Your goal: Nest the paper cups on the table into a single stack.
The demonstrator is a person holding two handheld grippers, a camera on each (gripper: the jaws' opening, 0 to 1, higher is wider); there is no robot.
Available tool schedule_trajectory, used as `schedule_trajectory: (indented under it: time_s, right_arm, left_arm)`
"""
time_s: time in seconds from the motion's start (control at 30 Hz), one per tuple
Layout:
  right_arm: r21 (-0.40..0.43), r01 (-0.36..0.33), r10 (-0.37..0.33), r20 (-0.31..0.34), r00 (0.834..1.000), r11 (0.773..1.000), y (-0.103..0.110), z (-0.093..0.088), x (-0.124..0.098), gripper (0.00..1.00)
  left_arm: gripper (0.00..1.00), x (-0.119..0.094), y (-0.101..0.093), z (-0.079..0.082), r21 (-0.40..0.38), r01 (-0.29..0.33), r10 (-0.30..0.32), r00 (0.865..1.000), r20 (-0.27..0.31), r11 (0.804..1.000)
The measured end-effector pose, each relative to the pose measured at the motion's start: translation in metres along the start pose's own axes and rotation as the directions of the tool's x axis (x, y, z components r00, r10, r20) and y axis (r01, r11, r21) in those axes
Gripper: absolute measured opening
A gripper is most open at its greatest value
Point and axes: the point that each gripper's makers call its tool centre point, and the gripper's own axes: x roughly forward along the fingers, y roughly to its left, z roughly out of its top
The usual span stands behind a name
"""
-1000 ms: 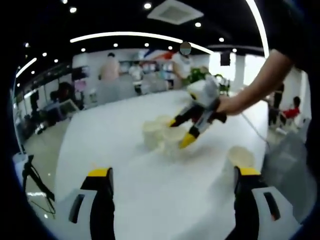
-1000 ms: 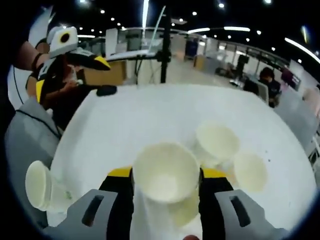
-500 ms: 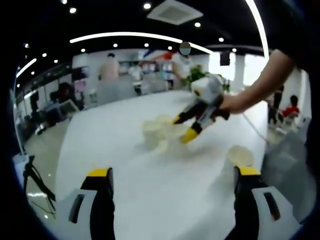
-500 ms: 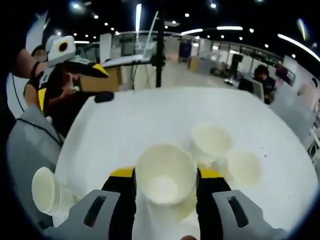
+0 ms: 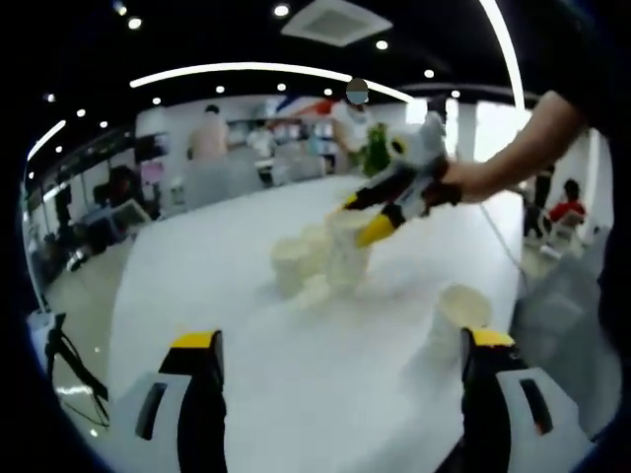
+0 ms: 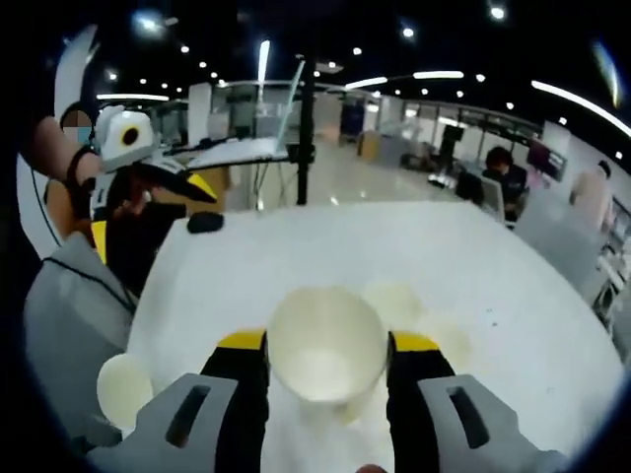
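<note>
R gripper [image 6: 327, 347] clamps cream paper cup [image 6: 326, 341] mouth-up above cup cluster [image 5: 306, 258], prob. for nesting; L gripper [image 5: 340, 347] gapes empty, w/ lone cup [image 5: 455, 313] near.

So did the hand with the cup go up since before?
Yes. In the left gripper view the right gripper and its cup have risen, higher above the cups on the table.

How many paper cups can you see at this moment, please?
4: one cup held between the right gripper's jaws, two cups close together mid-table below it, and one apart near the table edge. Nested cups may be hidden.
</note>
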Motion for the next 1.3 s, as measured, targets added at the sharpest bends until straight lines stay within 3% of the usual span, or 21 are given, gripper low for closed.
schedule_trajectory:
  time_s: [0.37,0.6,1.0,1.3]
  right_arm:
    - [-0.021,0.000,0.002,0.105,0.994,1.000,0.026,0.051,-0.041,0.42]
    - [-0.029,-0.029,0.033,0.141,0.989,0.999,0.050,0.067,-0.065,0.42]
    - [-0.104,-0.085,0.099,0.136,0.986,0.991,0.093,0.068,-0.093,0.42]
    - [-0.090,-0.130,0.141,0.131,0.981,0.987,0.123,0.052,-0.093,0.41]
  left_arm:
    - [0.99,-0.005,0.008,0.005,-0.014,-0.052,0.052,0.999,0.016,0.999]
    - [0.99,-0.008,0.004,0.008,-0.012,-0.066,0.066,0.997,0.028,0.998]
    - [0.98,-0.014,-0.001,0.001,-0.027,-0.088,0.089,0.996,0.024,0.996]
    - [0.98,-0.015,-0.008,-0.001,-0.019,-0.087,0.087,0.996,0.018,0.996]
